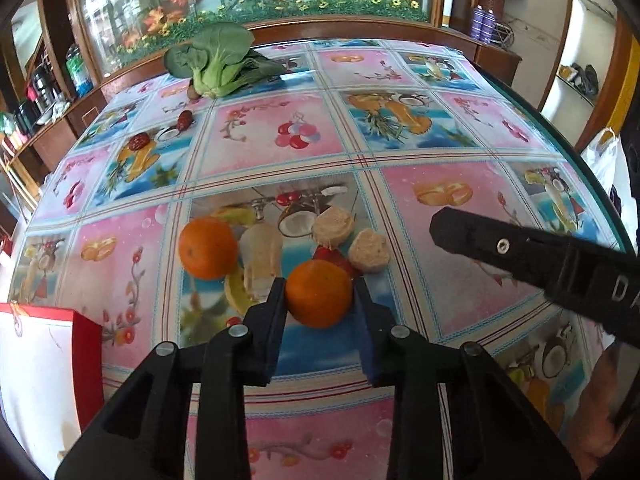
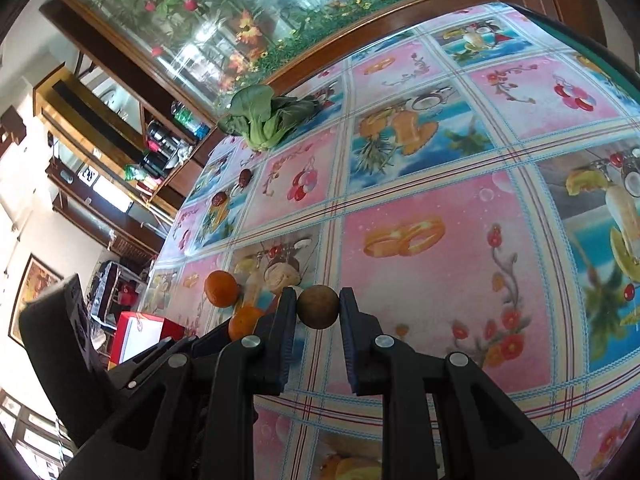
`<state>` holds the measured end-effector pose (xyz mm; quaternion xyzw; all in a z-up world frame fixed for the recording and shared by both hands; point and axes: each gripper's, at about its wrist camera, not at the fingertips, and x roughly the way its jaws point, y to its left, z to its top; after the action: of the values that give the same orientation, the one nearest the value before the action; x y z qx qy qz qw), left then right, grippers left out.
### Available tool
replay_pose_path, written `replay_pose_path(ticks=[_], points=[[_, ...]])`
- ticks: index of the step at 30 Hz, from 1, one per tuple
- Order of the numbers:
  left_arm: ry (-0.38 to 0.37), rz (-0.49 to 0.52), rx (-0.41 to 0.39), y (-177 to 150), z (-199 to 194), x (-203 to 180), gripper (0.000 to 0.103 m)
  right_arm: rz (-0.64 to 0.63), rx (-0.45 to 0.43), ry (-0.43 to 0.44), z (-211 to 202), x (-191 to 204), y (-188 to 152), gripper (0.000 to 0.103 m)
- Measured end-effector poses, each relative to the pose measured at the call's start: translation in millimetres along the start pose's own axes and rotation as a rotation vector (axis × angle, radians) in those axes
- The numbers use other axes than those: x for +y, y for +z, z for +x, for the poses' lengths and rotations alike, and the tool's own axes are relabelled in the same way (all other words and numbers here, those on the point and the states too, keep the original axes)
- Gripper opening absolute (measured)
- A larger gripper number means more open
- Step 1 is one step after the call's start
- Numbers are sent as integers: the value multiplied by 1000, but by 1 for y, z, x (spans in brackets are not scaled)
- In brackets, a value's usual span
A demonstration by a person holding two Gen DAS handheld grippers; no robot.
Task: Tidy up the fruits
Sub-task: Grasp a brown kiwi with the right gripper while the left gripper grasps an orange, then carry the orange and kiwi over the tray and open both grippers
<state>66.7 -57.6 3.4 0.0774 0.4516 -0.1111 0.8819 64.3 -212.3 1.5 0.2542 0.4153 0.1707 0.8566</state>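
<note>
My left tongs (image 1: 320, 298) are clamped on an orange (image 1: 319, 294), both pads touching its sides, and it's sitting around the middle of the desk (image 1: 460, 280). A second orange (image 1: 207, 248) is just beside it toward the left edge, with two pale peeled lumps (image 1: 352, 240) right behind. My right tongs (image 2: 318, 307) are closed on a small brown round fruit (image 2: 318, 306), held just off the cloth near that same cluster. Over by the far edge there's a bok choy (image 1: 218, 62), and two dark red dates (image 1: 160, 132) lie toward the far left corner. A red and white box (image 1: 44, 360) sits at the near left corner.
</note>
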Motion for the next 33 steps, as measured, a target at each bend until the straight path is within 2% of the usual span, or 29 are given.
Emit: replay_pose_path(ticks=[7,11,16,21,33], points=[[70,-20,-51,-7,-25,3,34,-93,8,14,4,19,-7,20],[130,-28,-97,-12,-45,6,34,-156,-7,20,2,32,-12,20],[167,-33,-134,-19,-67,11,34,-216,-34,28,0,42,-17,20],[178,-53,-158,-30,-83,20,34,-252,-58,27,-1,46,-19,20],[189,-125,-151,-60,-100,42,34,-293,-72,-31,3,47,-26,20]])
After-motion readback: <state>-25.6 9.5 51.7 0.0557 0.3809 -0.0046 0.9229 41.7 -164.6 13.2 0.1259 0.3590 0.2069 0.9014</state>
